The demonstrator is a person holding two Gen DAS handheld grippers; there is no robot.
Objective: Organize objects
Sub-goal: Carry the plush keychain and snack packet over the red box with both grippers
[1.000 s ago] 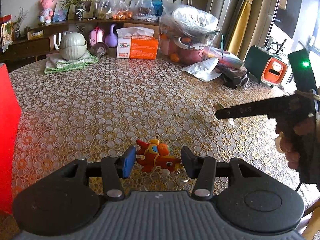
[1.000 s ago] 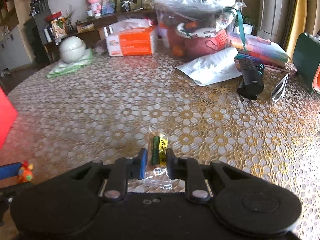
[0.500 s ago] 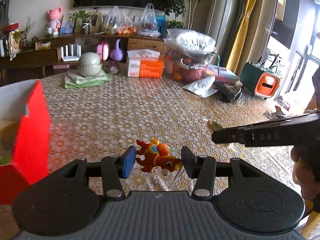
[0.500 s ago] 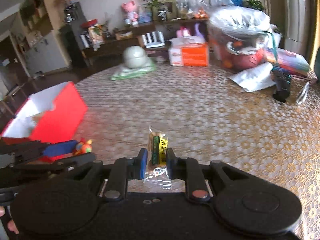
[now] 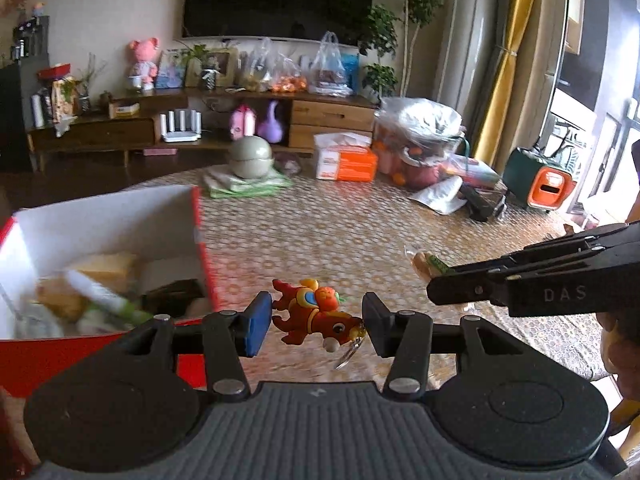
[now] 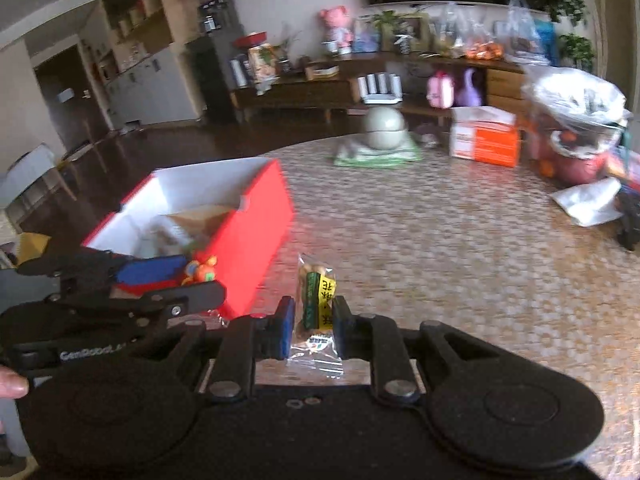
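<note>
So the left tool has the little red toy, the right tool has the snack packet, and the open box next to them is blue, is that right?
Not quite. The box is red outside with a white lining, as the right wrist view shows; only the tool pads are blue. The rest holds: the left tool grips the little red toy and the right tool grips the snack packet.

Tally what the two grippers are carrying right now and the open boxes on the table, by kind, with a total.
Toy keychains, red and orange, in the left gripper: 1
Snack packets, clear wrapper with green and yellow label, in the right gripper: 1
Open red boxes with white inside, already holding items too blurred to count: 1
Total: 3
</note>
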